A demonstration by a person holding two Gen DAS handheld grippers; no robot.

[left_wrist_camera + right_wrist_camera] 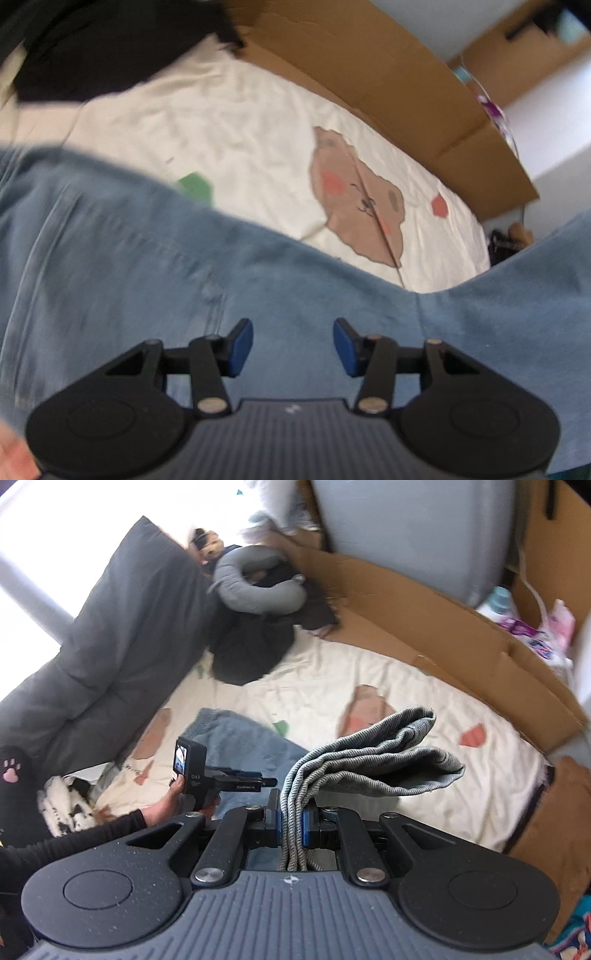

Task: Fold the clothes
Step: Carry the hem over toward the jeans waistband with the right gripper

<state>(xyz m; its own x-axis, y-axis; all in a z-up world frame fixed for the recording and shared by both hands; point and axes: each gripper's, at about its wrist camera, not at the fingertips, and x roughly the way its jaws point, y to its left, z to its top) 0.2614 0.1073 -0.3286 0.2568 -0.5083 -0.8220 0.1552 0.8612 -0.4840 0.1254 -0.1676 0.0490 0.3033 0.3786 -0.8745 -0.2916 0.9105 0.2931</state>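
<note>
Right now the jeans [122,280] lie on the bed sheet [236,122], spread just on the near side of its printed bear [360,199], and the left gripper [293,345] hovers over them with its fingers [242,345] apart and nothing between them. The right gripper [291,821] has its fingers [272,821] pinched tight on several bunched layers of the denim, which flop out above the bear. To fold well, I'd say the left should take the free edge opposite the held end, then both lift evenly and lay it flat and square beside the bear, so no layer slips. Hard to judge: the left view is blurred, and the jeans run off its edges, so waistband and hems can't be told apart. How many layers the right grips is unclear.
</note>
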